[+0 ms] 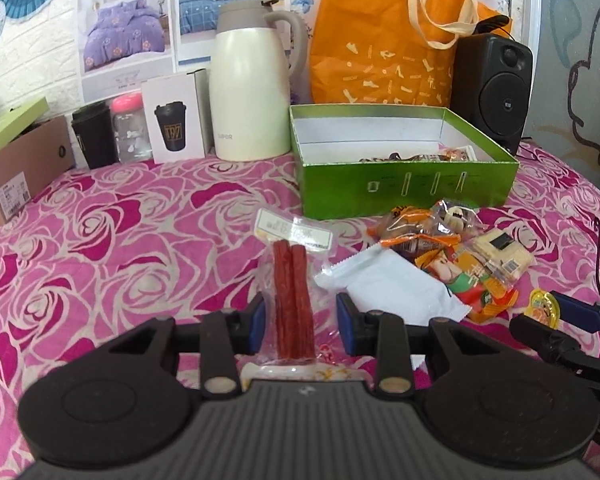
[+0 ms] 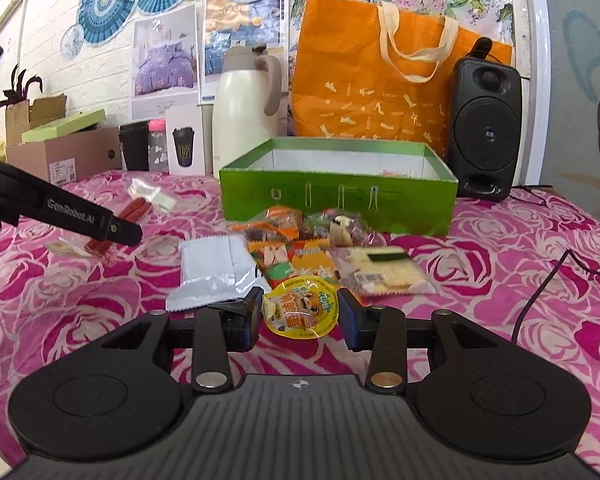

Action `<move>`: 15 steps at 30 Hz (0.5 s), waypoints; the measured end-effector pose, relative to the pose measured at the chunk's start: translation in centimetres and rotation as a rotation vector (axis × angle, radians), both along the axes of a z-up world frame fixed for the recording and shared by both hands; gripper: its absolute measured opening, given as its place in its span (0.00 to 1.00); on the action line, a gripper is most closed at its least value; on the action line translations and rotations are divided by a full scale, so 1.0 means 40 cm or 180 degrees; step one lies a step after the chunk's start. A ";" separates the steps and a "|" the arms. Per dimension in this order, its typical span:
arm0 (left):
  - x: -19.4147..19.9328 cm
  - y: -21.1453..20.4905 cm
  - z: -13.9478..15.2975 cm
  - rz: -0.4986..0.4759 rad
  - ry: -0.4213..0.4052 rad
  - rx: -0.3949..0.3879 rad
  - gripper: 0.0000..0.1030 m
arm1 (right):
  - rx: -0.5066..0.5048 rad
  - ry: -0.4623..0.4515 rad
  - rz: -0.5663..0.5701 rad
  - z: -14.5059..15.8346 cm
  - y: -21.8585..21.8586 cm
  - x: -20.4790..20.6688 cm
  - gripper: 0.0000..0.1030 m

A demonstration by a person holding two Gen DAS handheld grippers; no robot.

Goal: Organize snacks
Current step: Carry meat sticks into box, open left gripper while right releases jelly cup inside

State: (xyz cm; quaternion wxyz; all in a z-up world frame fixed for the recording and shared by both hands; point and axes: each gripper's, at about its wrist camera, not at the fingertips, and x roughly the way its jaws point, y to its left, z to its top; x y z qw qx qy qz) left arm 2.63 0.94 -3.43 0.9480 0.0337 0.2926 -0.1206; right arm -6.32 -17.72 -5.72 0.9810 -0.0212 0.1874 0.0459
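Observation:
My left gripper (image 1: pixel 300 320) is shut on a clear packet of two red sausage sticks (image 1: pixel 294 292), which points away from me, a little above the cloth. The same packet (image 2: pixel 134 210) shows beside the left gripper's fingers (image 2: pixel 100 222) in the right wrist view. My right gripper (image 2: pixel 299 322) is shut on a round yellow snack packet (image 2: pixel 300 308), also seen as the yellow packet (image 1: pixel 544 306) at the right edge. Behind stands an open green box (image 1: pixel 408 188) with a few snacks inside. In front of it lie a white packet (image 1: pixel 392 284) and several orange and cream packets (image 1: pixel 460 248).
The pink rose-print cloth (image 1: pixel 120 240) covers the surface. Along the back wall stand a cream jug (image 1: pixel 252 92), an orange bag (image 1: pixel 388 48), a black speaker (image 1: pixel 492 84), a cup carton (image 1: pixel 172 120), a black cup (image 1: pixel 92 136) and a cardboard box (image 1: pixel 16 172). A black cable (image 2: pixel 540 292) lies at right.

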 end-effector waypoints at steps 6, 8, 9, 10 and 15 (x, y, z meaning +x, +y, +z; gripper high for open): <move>0.033 -0.034 0.038 0.0040 -0.0176 -0.0078 0.32 | 0.0079 -0.0235 -0.0049 0.064 -0.020 0.021 0.66; 0.041 -0.050 0.052 0.0028 -0.0254 -0.0068 0.32 | 0.0018 -0.0317 -0.0053 0.082 -0.016 0.030 0.66; 0.044 -0.058 0.059 0.0025 -0.0292 -0.0059 0.32 | 0.0010 -0.0341 -0.0051 0.089 -0.015 0.036 0.66; 0.046 -0.066 0.064 0.0020 -0.0334 -0.0042 0.33 | 0.0009 -0.0352 -0.0041 0.095 -0.014 0.043 0.66; 0.065 -0.093 0.082 -0.0035 -0.0416 -0.0032 0.33 | 0.0016 -0.0342 0.0008 0.108 -0.012 0.076 0.66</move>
